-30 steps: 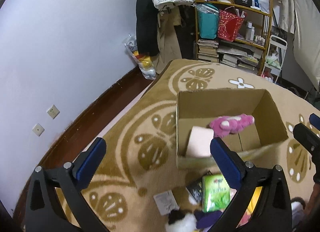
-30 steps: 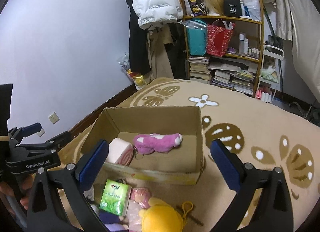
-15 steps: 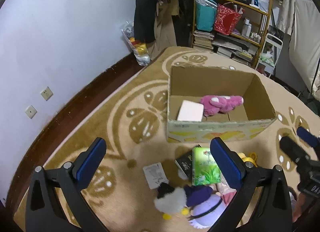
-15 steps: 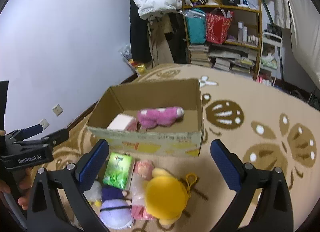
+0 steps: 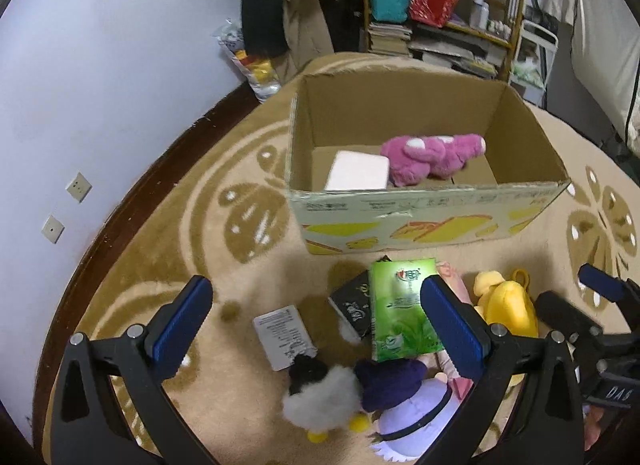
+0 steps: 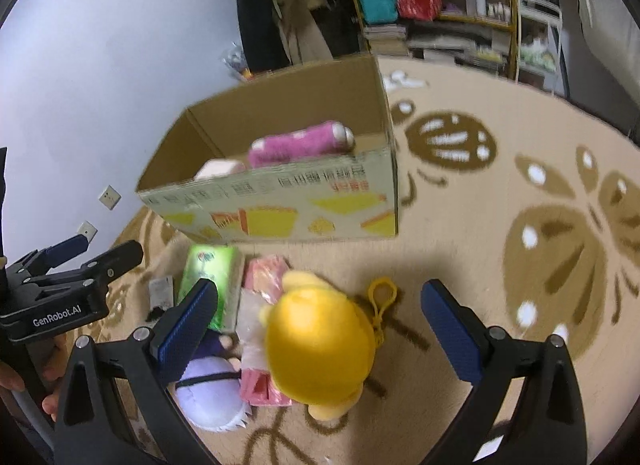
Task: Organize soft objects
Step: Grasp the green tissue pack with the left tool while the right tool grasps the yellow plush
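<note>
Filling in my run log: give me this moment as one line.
left hand-held gripper open | right hand-held gripper open above yellow plush | pink plush in cardboard box

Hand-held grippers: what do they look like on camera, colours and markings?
Both look alike: black angular frames with silver screws and blue ribbed pads on the fingers. The left hand-held gripper, seen from the right wrist camera, bears white "GenRobot.AI" lettering. No cables visible.

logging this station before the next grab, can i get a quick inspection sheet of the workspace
surface: patterned beige rug.
job's things: pink plush and pale block in cardboard box; yellow plush, white fluffy toy, purple doll on rug.
clutter: green packet, black packet, paper card.
grippers: left gripper and right gripper open, empty.
cables: nothing seen.
surroundings: shelf, wall sockets.
</note>
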Motion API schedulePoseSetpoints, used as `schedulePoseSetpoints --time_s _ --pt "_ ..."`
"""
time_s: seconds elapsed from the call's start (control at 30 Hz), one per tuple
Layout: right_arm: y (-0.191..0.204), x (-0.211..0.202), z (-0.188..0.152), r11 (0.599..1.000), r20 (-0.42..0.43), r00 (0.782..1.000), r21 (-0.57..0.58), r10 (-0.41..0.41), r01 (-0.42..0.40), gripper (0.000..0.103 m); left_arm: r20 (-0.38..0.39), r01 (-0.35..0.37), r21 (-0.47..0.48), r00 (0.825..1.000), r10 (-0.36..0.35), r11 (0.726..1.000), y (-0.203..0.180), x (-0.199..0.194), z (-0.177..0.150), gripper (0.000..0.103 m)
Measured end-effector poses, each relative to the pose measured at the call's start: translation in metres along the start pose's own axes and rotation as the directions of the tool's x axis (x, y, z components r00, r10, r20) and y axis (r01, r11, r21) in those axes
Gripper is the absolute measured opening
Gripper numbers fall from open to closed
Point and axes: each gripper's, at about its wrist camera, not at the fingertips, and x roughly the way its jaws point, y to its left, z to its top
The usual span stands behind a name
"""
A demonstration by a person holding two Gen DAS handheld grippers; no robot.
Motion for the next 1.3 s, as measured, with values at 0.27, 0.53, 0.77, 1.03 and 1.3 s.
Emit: schedulePoseSetpoints --time_s 0.27,0.53,0.77,1.03,1.3 --pt "0.001 0.030 -0.009 0.999 -0.096 0.995 -0.028 -0.028 0.026 0.103 -0.051 0.033 0.029 0.998 -0.031 0.999 -0.017 0.025 0.003 0.103" --pt "0.000 0.056 -0.017 0.999 -0.180 0.983 -0.014 -0.037 0.035 0.099 -0.112 0.061 0.044 0.992 -0.056 0.997 -0.028 0.051 0.001 0.103" --pt "-0.003 0.069 -0.020 1.000 -0.210 0.978 0.008 -0.023 0.026 0.089 -0.153 0.066 0.067 0.987 -0.055 0.996 -0.033 0.064 -0.003 0.103" --pt "-0.009 0.073 -0.022 0.999 -0.204 0.979 0.022 -0.019 0.024 0.088 -0.189 0.060 0.093 0.981 -0.042 0.994 -0.040 0.075 -0.005 0.103" --pt "-0.010 0.076 -0.023 0.999 -0.204 0.979 0.021 -0.022 0.027 0.088 -0.185 0.044 0.105 0.982 -0.024 0.994 -0.045 0.082 -0.007 0.103"
